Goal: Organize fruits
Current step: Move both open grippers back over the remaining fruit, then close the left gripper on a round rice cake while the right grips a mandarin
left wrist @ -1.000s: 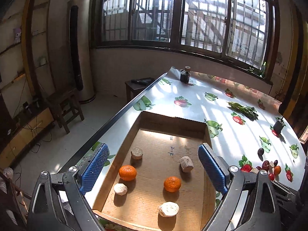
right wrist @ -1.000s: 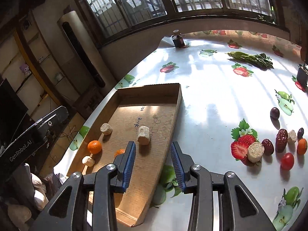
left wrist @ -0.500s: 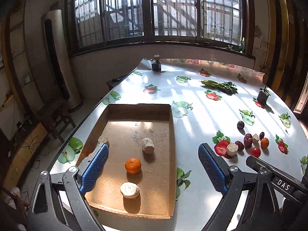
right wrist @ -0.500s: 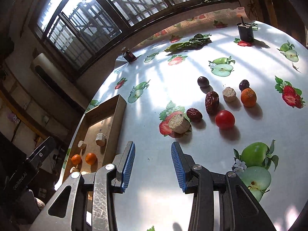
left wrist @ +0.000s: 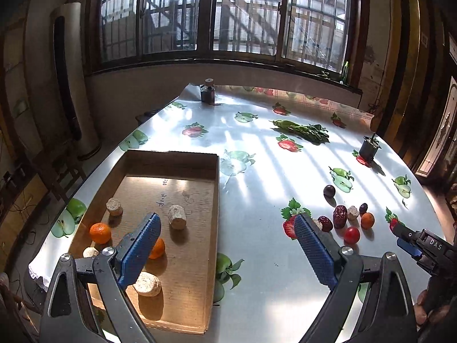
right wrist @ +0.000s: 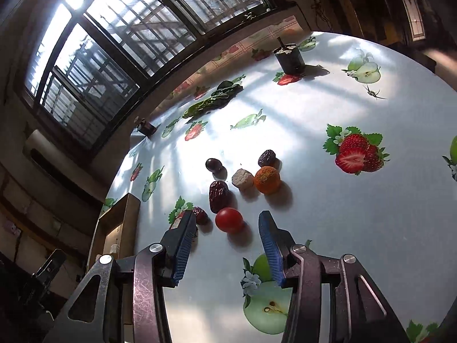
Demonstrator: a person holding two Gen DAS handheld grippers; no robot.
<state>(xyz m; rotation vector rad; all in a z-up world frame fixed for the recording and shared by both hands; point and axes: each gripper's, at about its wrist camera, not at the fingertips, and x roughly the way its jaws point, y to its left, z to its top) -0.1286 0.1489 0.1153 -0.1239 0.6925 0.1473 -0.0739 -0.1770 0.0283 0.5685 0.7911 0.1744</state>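
Note:
A cardboard tray (left wrist: pixel 200 308) at the table's left holds two oranges (left wrist: pixel 100 233) and several beige chunks (left wrist: pixel 177 220). A loose cluster lies to its right: a red tomato (right wrist: pixel 229 219), an orange (right wrist: pixel 267 179), a beige chunk (right wrist: pixel 242 178), red dates (right wrist: pixel 218 191) and dark plums (right wrist: pixel 213 165). My right gripper (right wrist: pixel 227 247) is open and empty, just short of the tomato, which lies ahead of the gap between the jaws. My left gripper (left wrist: pixel 225 247) is open and empty, held above the tray's right edge. The cluster also shows in the left wrist view (left wrist: pixel 352 235).
The table (right wrist: pixel 342 214) has a glossy fruit-print cloth. A bunch of green leaves (left wrist: pixel 302 131) lies at the back. A small dark pot (left wrist: pixel 369 148) stands at the right, another dark container (left wrist: pixel 207 93) at the far edge. Windows run behind the table.
The right gripper has swung from over the tray to the fruit cluster and closed in on the tomato. The left gripper has turned right, from over the tray's middle to its right edge.

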